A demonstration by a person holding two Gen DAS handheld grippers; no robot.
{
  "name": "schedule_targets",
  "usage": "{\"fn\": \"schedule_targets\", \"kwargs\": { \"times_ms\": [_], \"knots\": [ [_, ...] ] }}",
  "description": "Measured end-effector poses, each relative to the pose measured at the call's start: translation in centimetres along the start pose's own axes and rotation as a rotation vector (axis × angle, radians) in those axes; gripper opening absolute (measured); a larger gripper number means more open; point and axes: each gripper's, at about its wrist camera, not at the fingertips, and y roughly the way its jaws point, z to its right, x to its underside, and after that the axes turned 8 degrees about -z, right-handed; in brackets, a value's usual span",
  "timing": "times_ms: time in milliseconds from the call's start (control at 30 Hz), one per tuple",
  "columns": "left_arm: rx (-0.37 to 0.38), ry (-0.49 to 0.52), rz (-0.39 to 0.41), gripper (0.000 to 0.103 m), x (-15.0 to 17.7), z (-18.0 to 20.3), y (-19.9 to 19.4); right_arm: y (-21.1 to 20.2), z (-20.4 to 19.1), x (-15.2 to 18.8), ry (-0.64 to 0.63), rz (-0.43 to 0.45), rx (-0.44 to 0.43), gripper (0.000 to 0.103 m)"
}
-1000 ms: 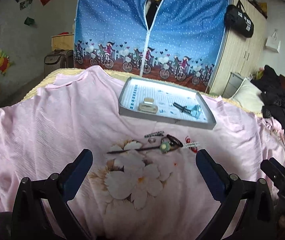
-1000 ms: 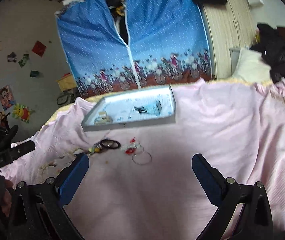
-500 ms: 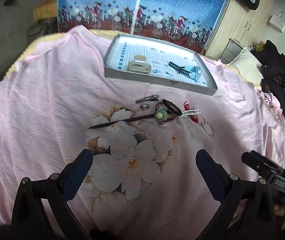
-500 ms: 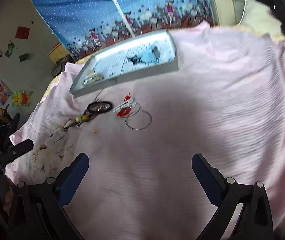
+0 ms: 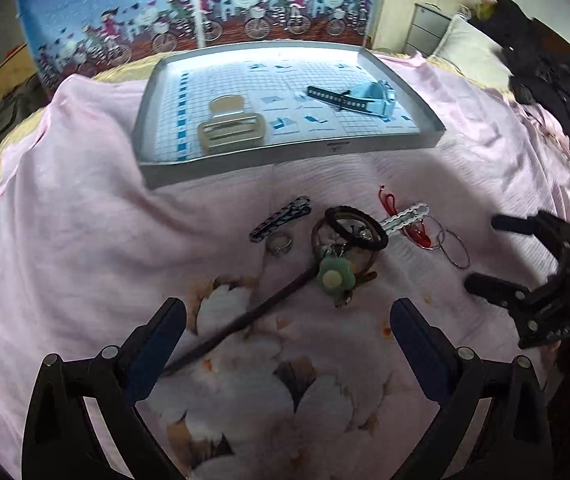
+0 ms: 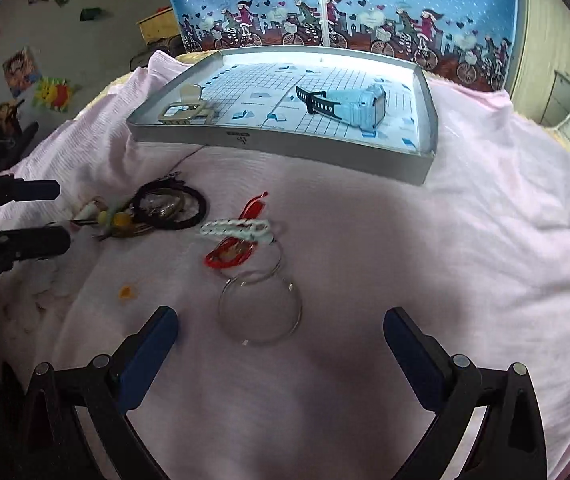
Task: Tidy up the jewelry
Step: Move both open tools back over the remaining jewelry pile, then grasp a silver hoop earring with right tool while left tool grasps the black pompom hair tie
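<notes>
- Left claw [image 5: 288,320] spread wide, empty, hovering low over the hairpin [image 5: 245,312] (angled downward).
- Right claw [image 6: 281,330] spread too, seemingly just above the ring [image 6: 261,307].

Both wrist views low, facing tray [image 5: 285,160], sharing jewelry pile [image 6: 173,212]

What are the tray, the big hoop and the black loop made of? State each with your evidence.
Tray: probably sheet metal or tin, matte grey walls with crisp folded corners; its floor looks like printed grid paper.
Big hoop: thin metal wire, silvery, with bright glints along it.
Black loop: likely a fabric-covered elastic hair tie, dull, soft-looking and slightly out of round.
</notes>
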Motion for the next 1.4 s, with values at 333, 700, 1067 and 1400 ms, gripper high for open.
{"fn": "schedule_targets", "kwargs": {
  "times_ms": [333,700,1067,1400],
  "knots": [
    [0.116,0.071,-0.02,0.057,-1.5,0.8,2.6,1.4,-0.7,-0.4,-0.048,-0.027,-0.019,0.097],
    [0.116,0.098,-0.036,0.036,-1.4,1.8,3.2,2.3,-1.4,-1.6,-0.091,0.004,-0.053,0.057],
    [0.109,0.068,-0.025,0.035,-1.2,1.1,3.2,2.3,-2.3,-1.4,-0.07,-0.017,-0.083,0.039],
    [0.126,0.05,-0.012,0.035,-1.6,0.9,3.4,2.2,-1.9,-1.4,-0.001,-0.033,-0.132,0.039]
  ]
}}
